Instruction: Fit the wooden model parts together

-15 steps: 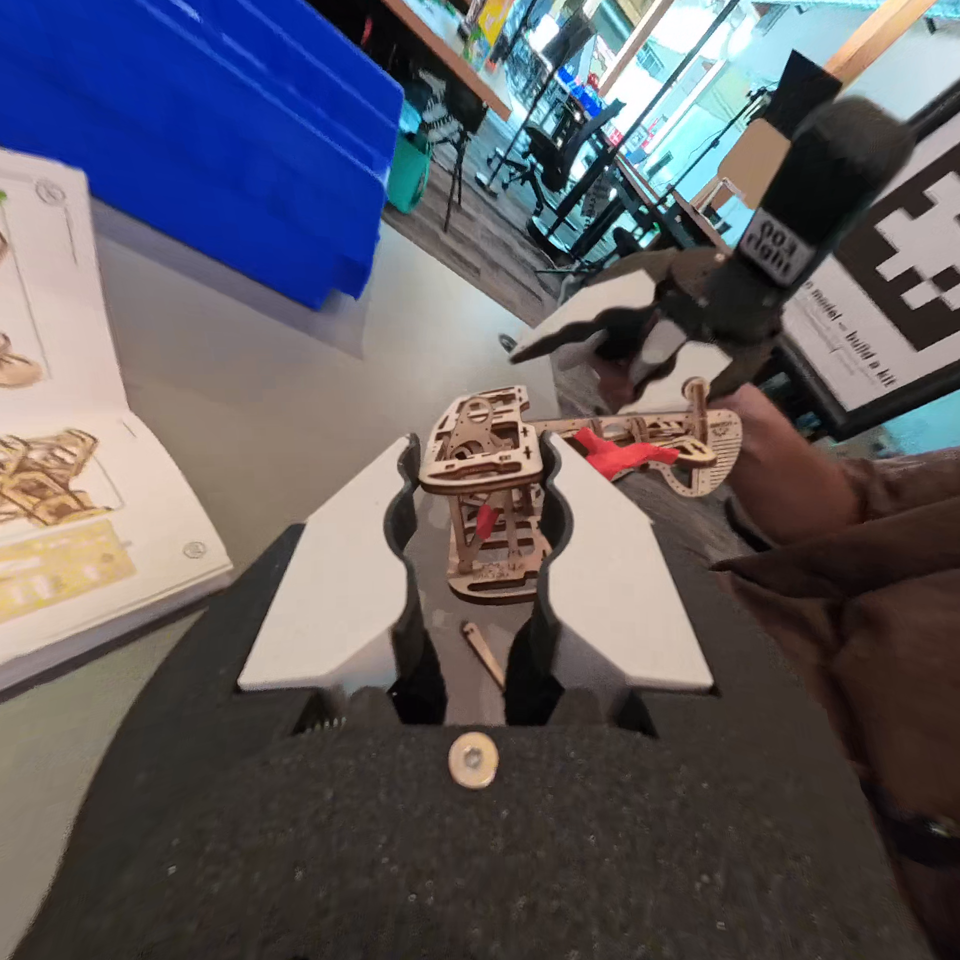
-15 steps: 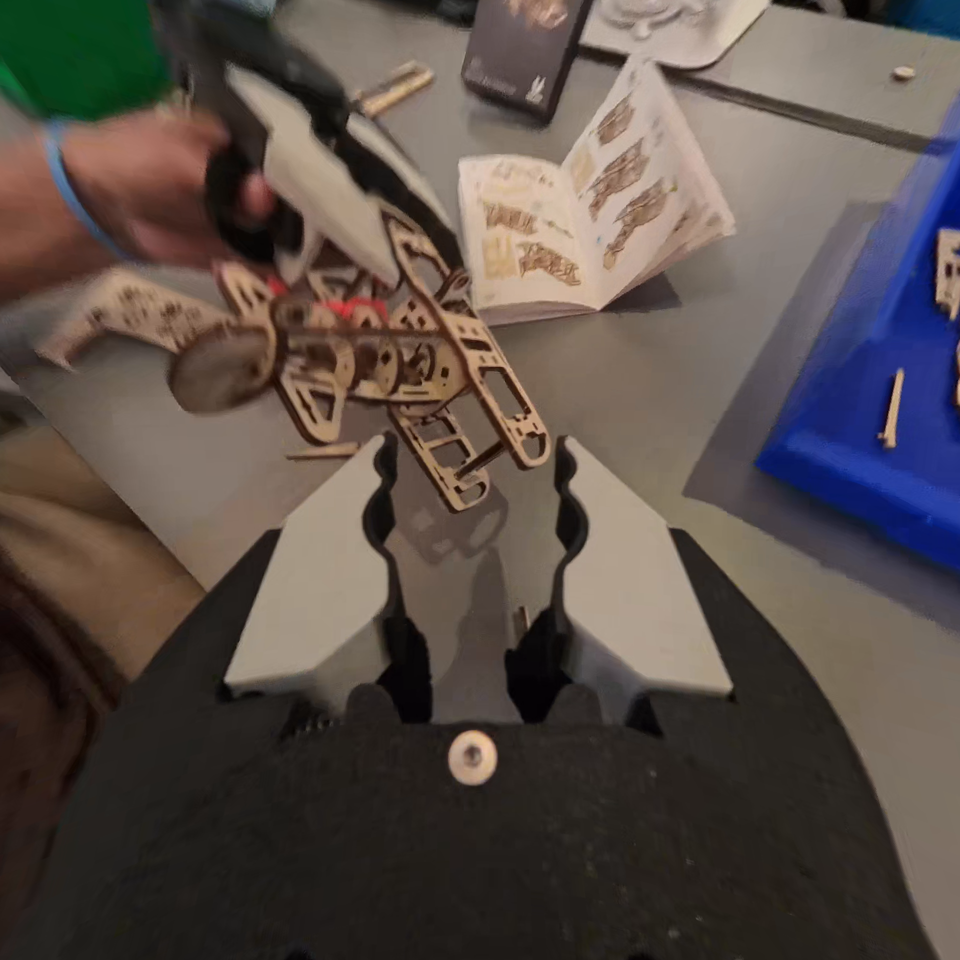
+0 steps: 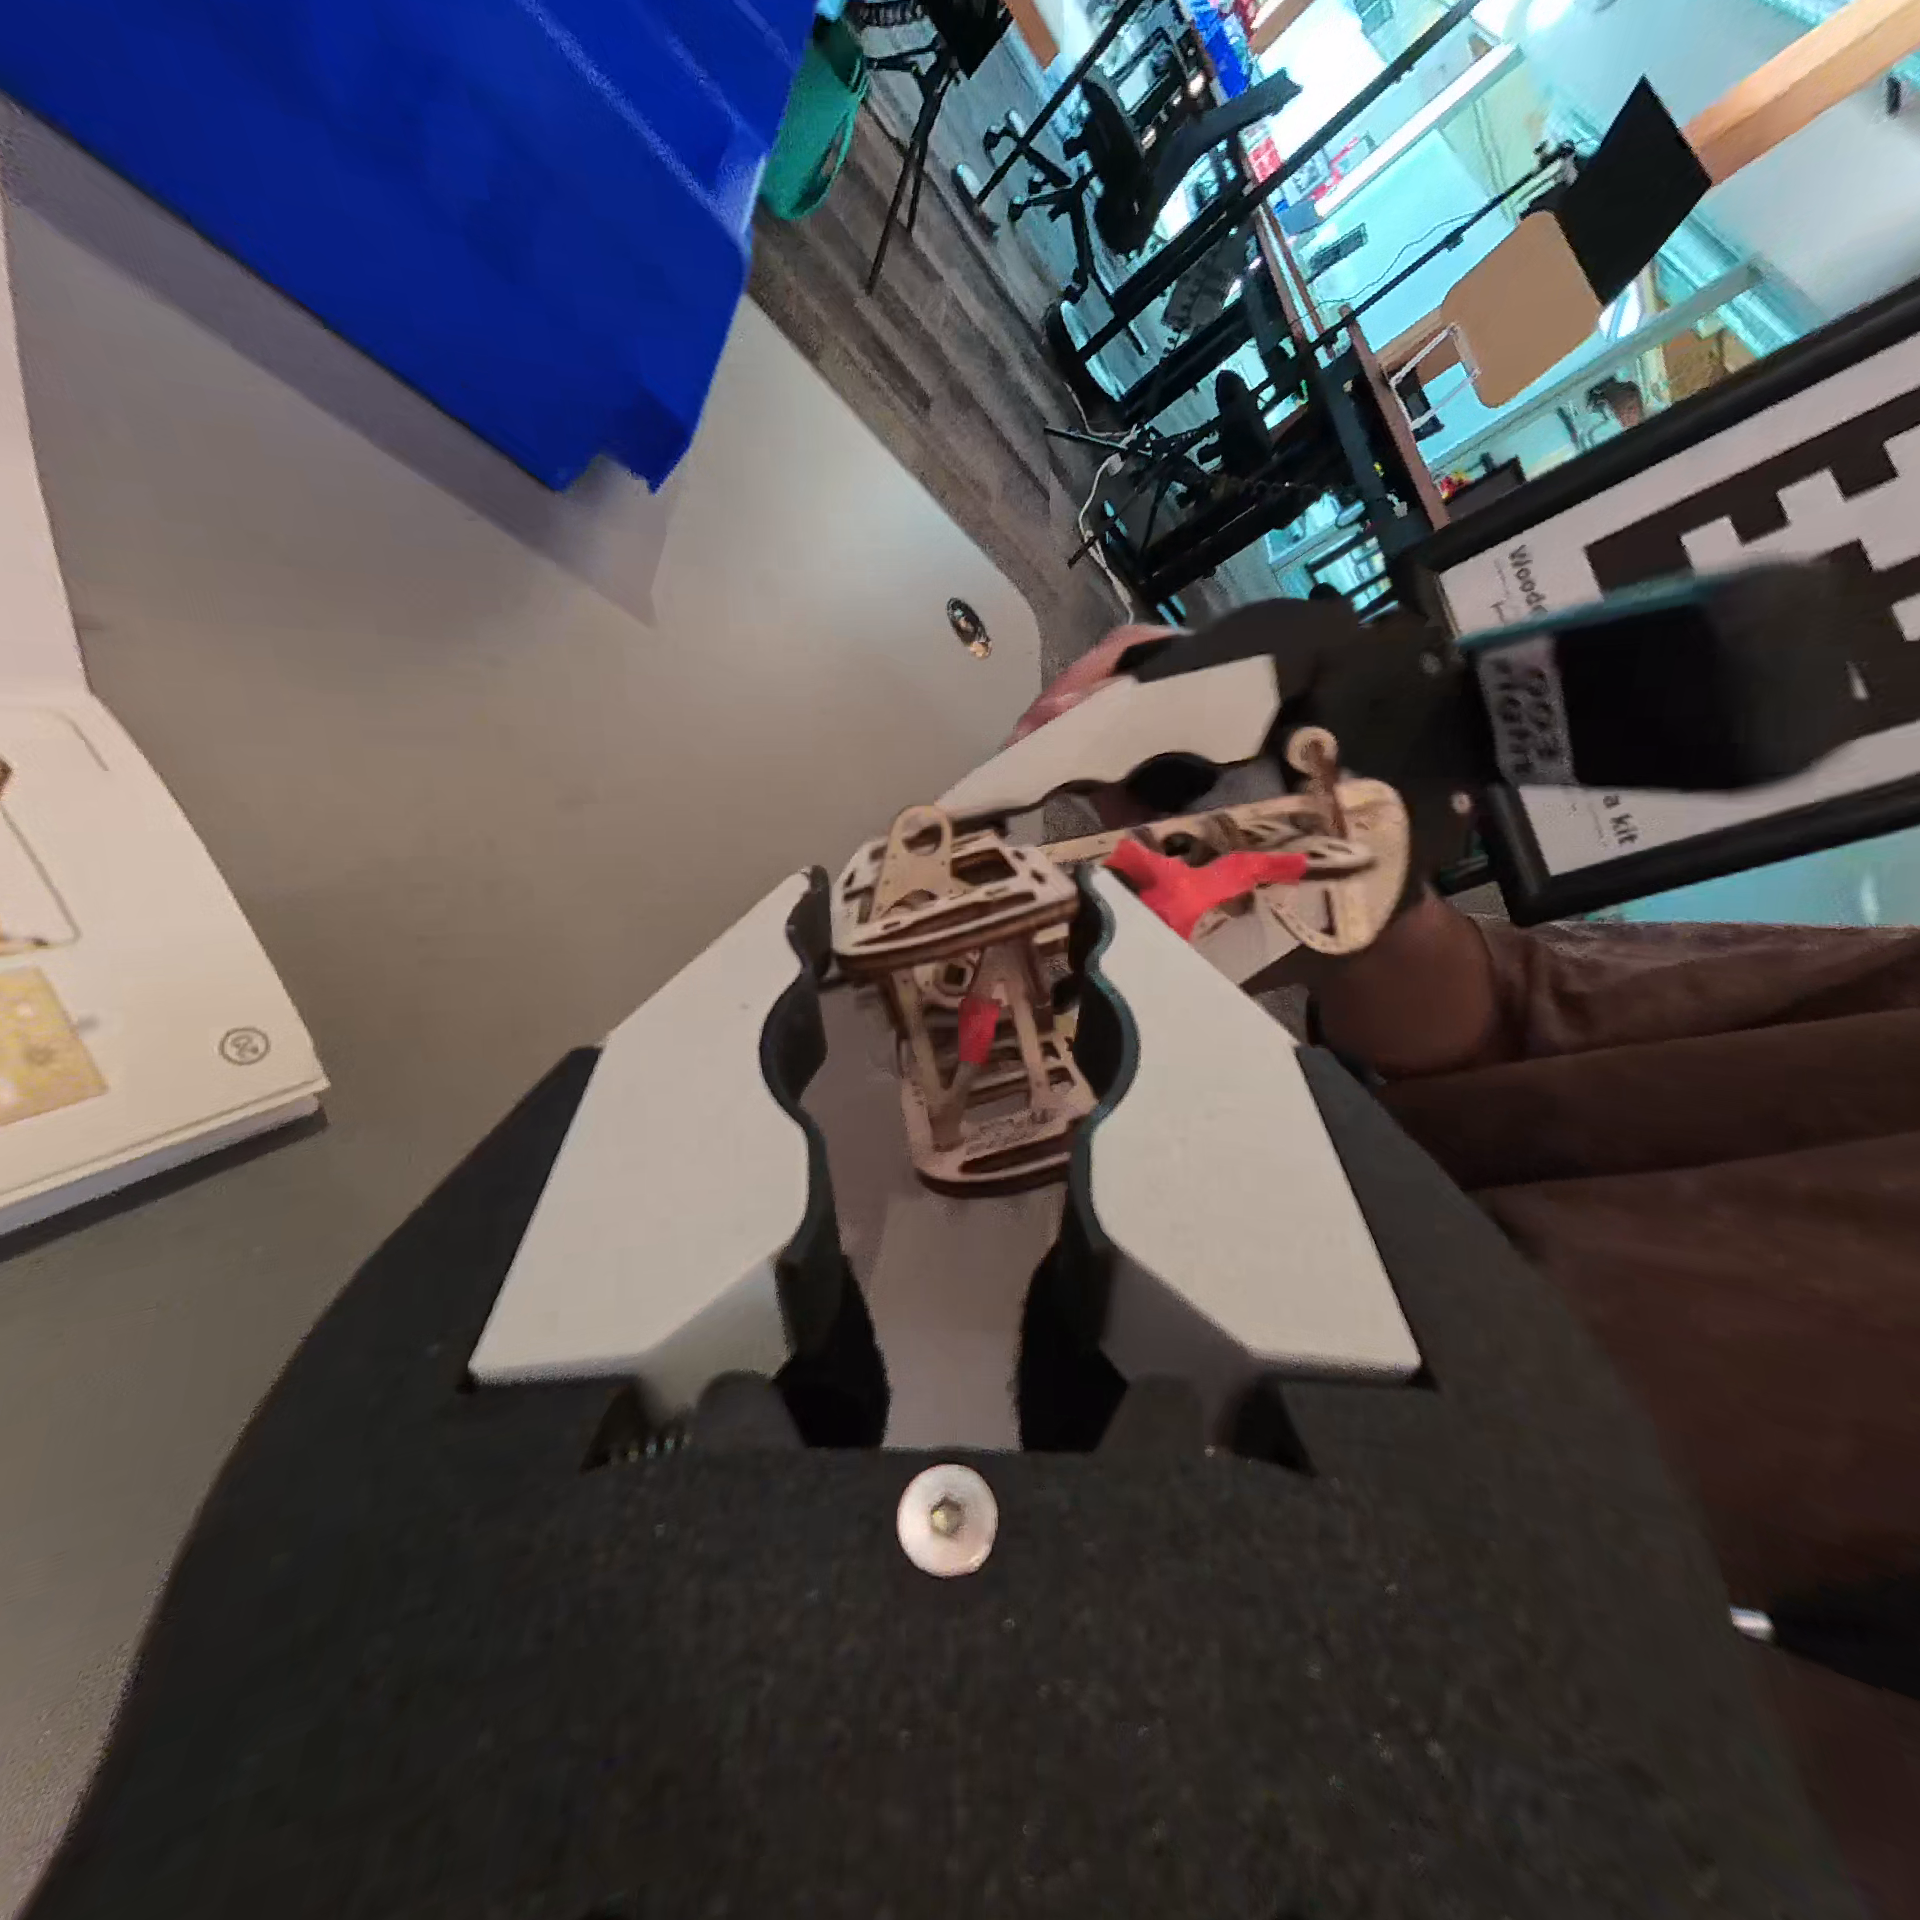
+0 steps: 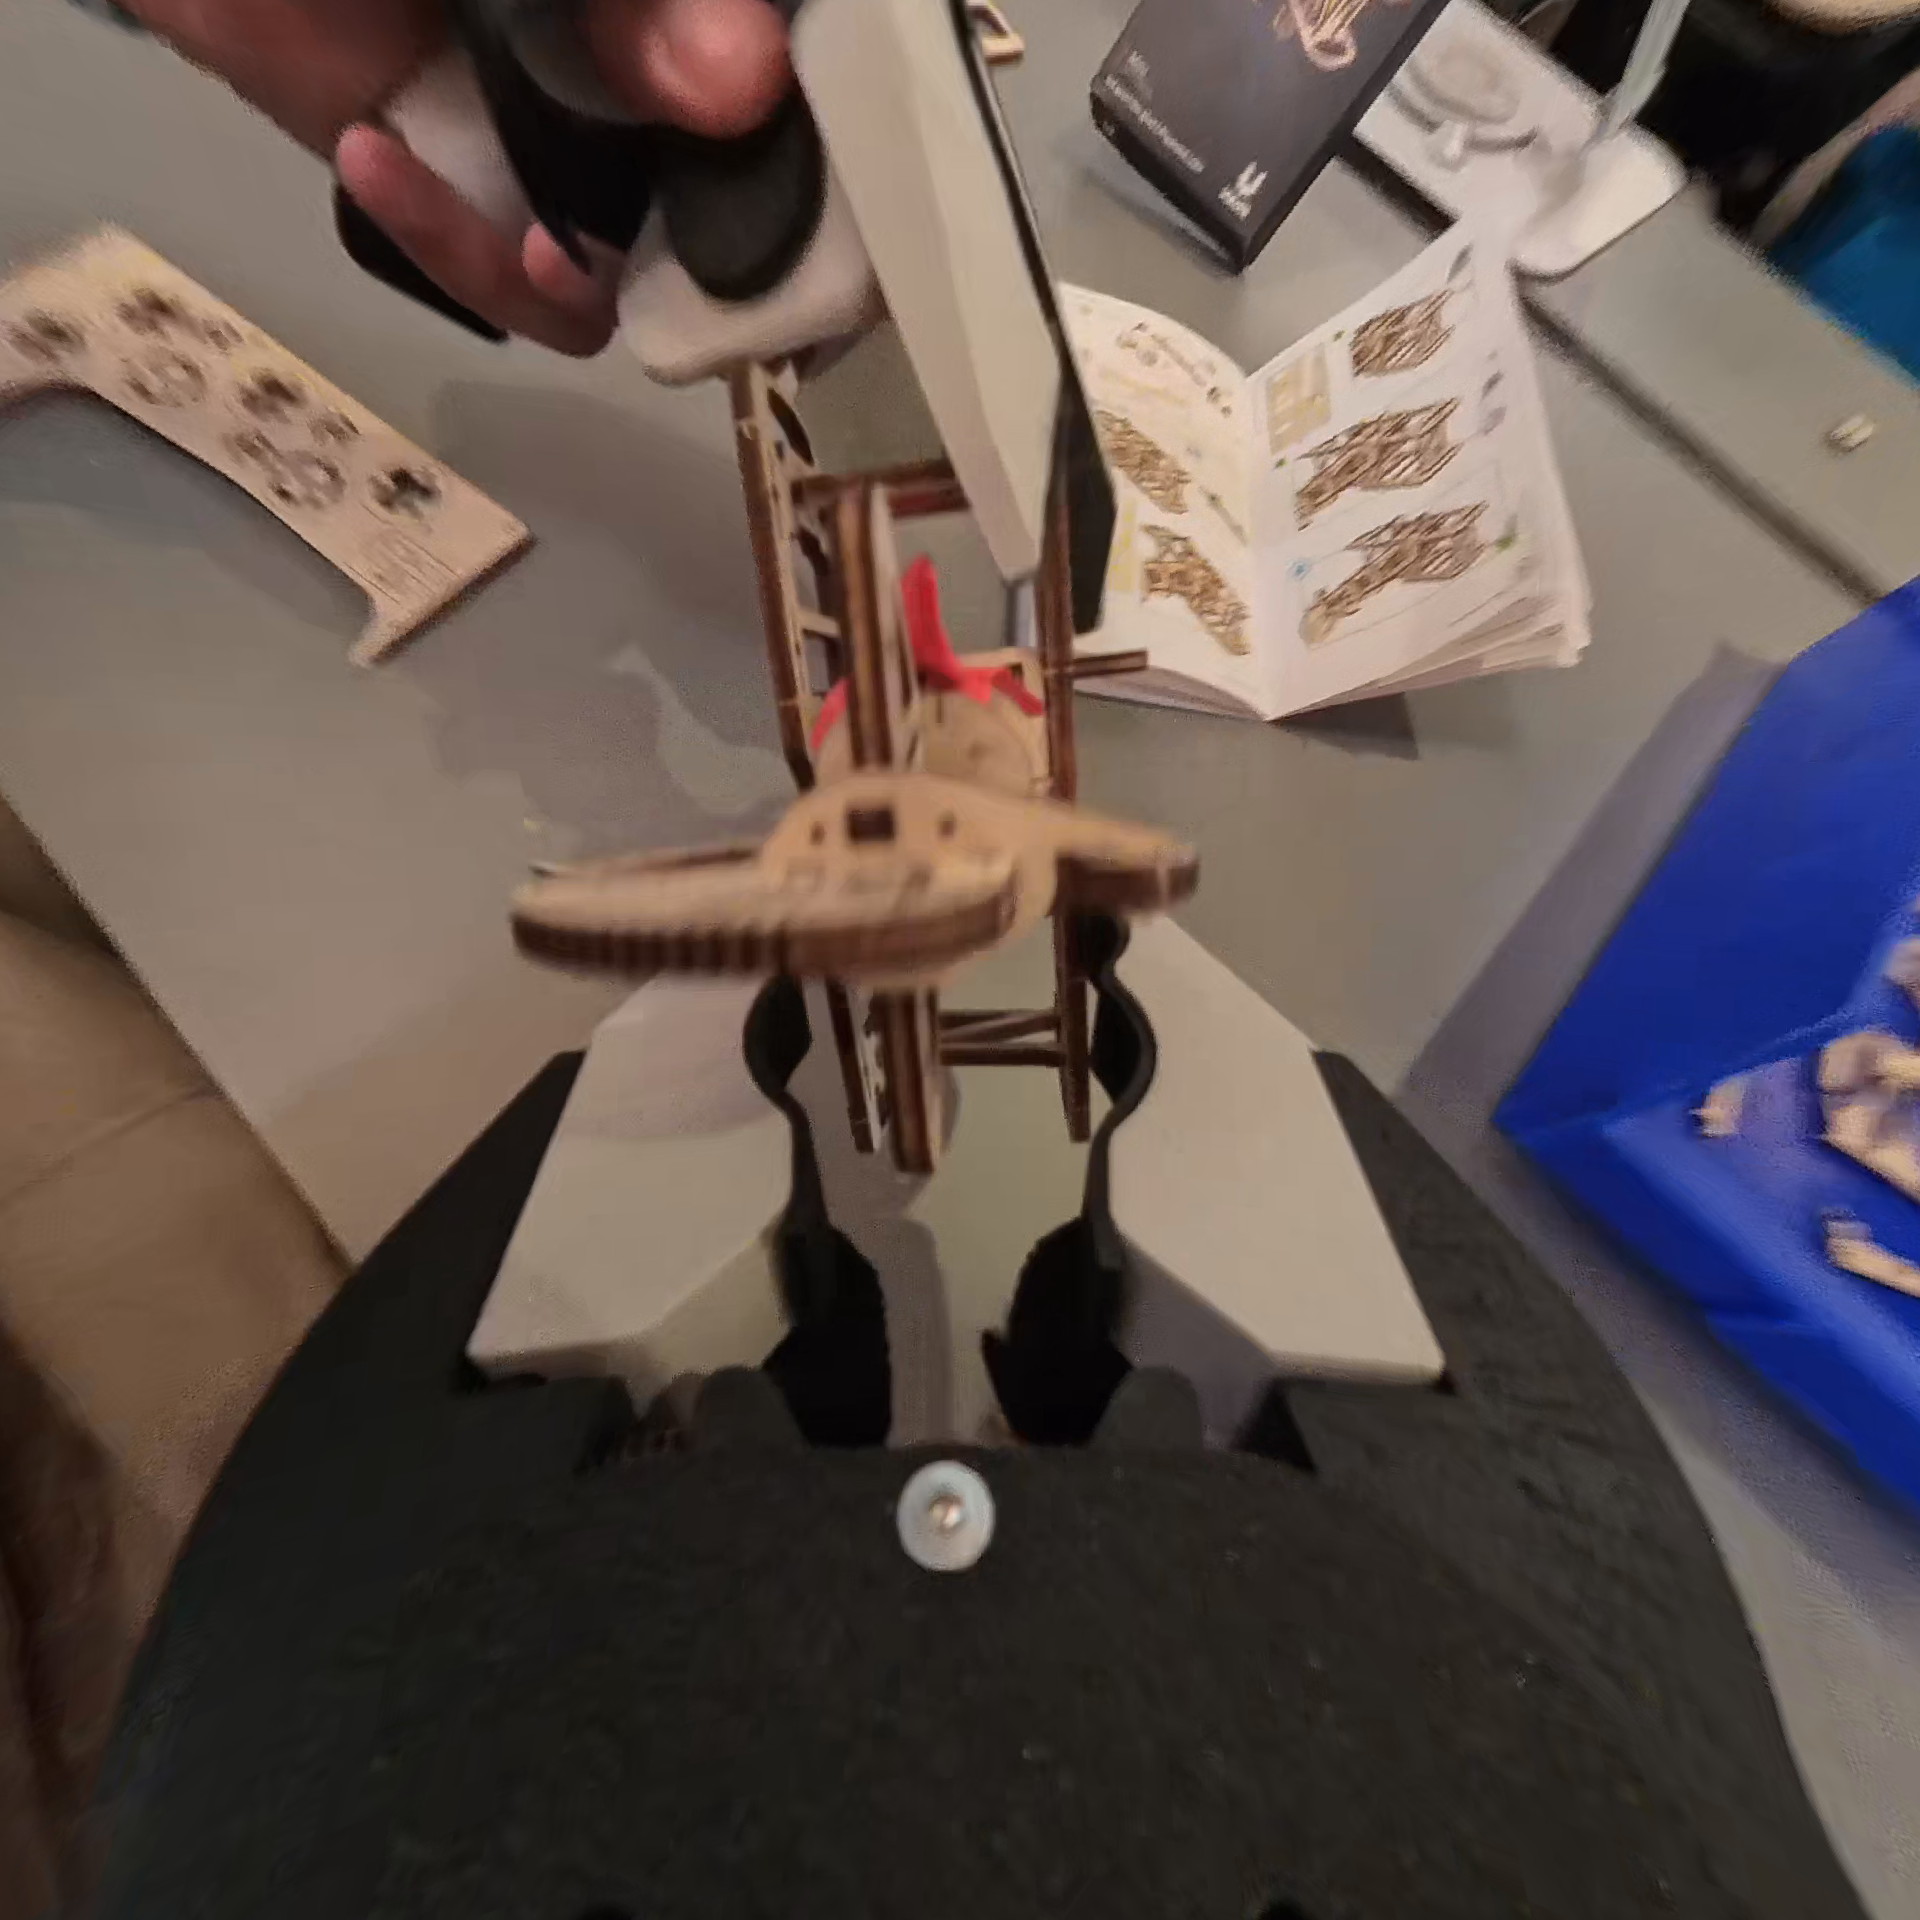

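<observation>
Left gripper: clamped on one end of the wooden model, held above the grey table.
Right gripper: fingers apart around the model's other end; contact unclear.
Booklet: open on the table beyond the right gripper.
Blue bin: to its right, holding loose wooden pieces.

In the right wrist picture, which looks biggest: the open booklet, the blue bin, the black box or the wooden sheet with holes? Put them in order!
1. blue bin, though it's nearer and cut off.
2. open booklet.
3. wooden sheet with holes.
4. black box, but it sits farther back, so it may only look smallest.
</observation>
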A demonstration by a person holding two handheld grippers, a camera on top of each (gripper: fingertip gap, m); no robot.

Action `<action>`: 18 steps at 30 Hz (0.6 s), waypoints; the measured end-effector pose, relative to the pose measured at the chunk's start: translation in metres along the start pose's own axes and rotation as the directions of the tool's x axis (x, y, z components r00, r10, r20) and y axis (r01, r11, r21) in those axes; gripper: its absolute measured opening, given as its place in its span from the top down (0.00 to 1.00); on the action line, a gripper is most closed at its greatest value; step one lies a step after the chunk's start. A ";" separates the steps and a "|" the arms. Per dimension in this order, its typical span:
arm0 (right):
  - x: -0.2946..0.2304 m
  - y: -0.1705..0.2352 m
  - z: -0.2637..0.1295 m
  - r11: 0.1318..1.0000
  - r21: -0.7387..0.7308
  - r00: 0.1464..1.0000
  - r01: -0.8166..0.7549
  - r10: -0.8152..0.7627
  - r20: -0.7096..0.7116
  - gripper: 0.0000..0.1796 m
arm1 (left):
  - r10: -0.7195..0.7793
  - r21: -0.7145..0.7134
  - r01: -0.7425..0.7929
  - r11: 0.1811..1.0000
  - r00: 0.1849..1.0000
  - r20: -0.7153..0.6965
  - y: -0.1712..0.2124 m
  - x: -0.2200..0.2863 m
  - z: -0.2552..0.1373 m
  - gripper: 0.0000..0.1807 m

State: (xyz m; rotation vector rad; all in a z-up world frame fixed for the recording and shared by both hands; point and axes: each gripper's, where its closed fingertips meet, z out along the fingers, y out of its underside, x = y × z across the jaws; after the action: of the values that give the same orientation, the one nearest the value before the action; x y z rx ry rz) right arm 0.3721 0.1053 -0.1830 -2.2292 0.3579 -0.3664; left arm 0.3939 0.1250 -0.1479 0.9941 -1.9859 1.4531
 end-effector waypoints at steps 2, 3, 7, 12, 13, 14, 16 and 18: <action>-0.005 -0.001 0.001 0.980 0.016 0.974 -0.198 0.195 0.114 0.72 | 0.063 0.050 -0.064 0.997 0.998 0.020 -0.011 0.005 -0.009 0.72; -0.008 -0.003 0.001 0.950 0.017 0.935 -0.312 0.303 0.186 0.72 | 0.104 0.082 -0.109 0.991 0.993 0.056 -0.018 0.005 -0.017 0.70; -0.022 -0.022 -0.005 0.653 -0.034 0.547 -0.757 0.660 0.515 0.72 | 0.239 0.130 -0.266 0.955 0.951 0.195 -0.030 0.005 -0.055 0.69; -0.030 -0.006 0.010 0.510 -0.158 0.360 -0.846 0.763 0.537 0.82 | 0.261 0.121 -0.305 0.945 0.922 0.287 -0.001 0.004 -0.077 0.67; -0.029 -0.002 0.015 0.545 -0.149 0.411 -0.825 0.760 0.503 0.82 | 0.275 0.095 -0.318 0.943 0.910 0.310 0.010 0.003 -0.077 0.67; -0.029 -0.003 0.017 0.565 -0.136 0.437 -0.814 0.750 0.497 0.85 | 0.295 0.063 -0.333 0.941 0.896 0.332 0.024 0.002 -0.076 0.67; -0.021 -0.001 0.024 0.608 -0.109 0.511 -0.786 0.739 0.439 0.91 | 0.326 -0.005 -0.351 0.936 0.864 0.383 0.051 0.002 -0.074 0.68; -0.016 0.003 0.031 0.661 -0.096 0.585 -0.745 0.715 0.382 0.90 | 0.360 -0.049 -0.383 0.923 0.810 0.464 0.073 0.003 -0.075 0.69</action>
State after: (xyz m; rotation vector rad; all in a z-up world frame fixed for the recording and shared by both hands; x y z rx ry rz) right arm 0.3689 0.1313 -0.2064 -1.8074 0.9797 0.5109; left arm 0.3325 0.2072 -0.1653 1.0967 -2.6292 1.5730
